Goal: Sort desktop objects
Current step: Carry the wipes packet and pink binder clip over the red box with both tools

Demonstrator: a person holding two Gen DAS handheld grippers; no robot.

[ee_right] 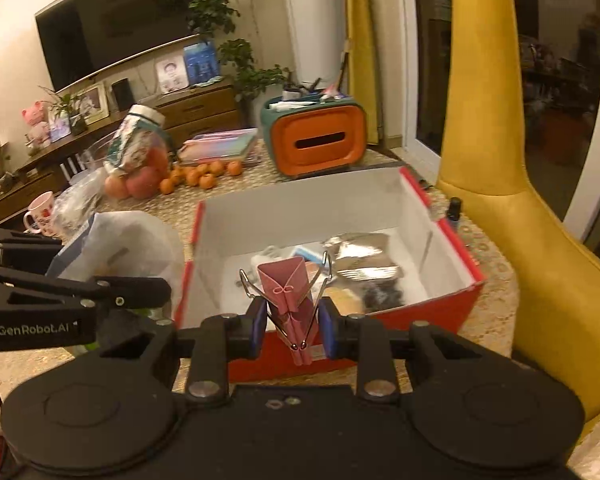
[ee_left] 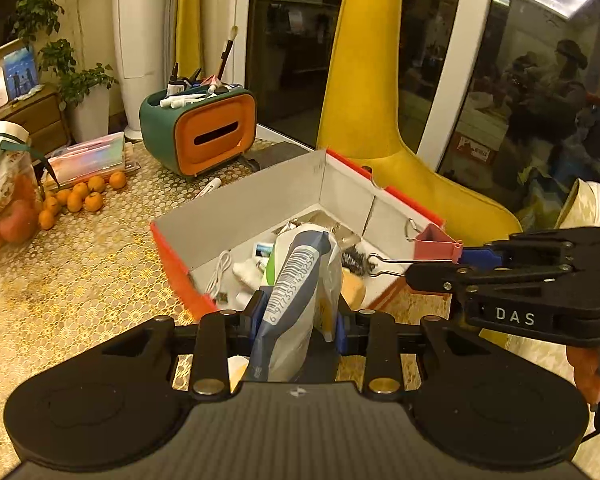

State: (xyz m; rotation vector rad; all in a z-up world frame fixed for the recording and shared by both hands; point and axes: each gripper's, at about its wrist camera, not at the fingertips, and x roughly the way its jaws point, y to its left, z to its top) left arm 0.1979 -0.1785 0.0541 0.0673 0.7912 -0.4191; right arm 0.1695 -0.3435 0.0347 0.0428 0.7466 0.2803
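My left gripper (ee_left: 299,318) is shut on a plastic snack bag (ee_left: 296,280) with a grey-blue barcode strip, held upright just in front of the red cardboard box (ee_left: 176,268). My right gripper (ee_right: 293,322) is shut on a pink binder clip (ee_right: 290,294), its wire handles splayed, at the box's (ee_right: 432,308) near wall. In the left wrist view the right gripper (ee_left: 464,258) comes in from the right, holding the clip (ee_left: 436,242) over the box's right corner. In the right wrist view the bag (ee_right: 120,248) shows left of the box. Several small items lie inside the box.
A green and orange tissue box organiser (ee_left: 204,132) with pens stands behind the box. Several mandarins (ee_left: 80,196), a bag of apples (ee_left: 8,200) and a pink case (ee_left: 88,158) lie at the left. A yellow chair (ee_right: 540,216) stands right of the table. A small bottle (ee_right: 455,208) stands by the box.
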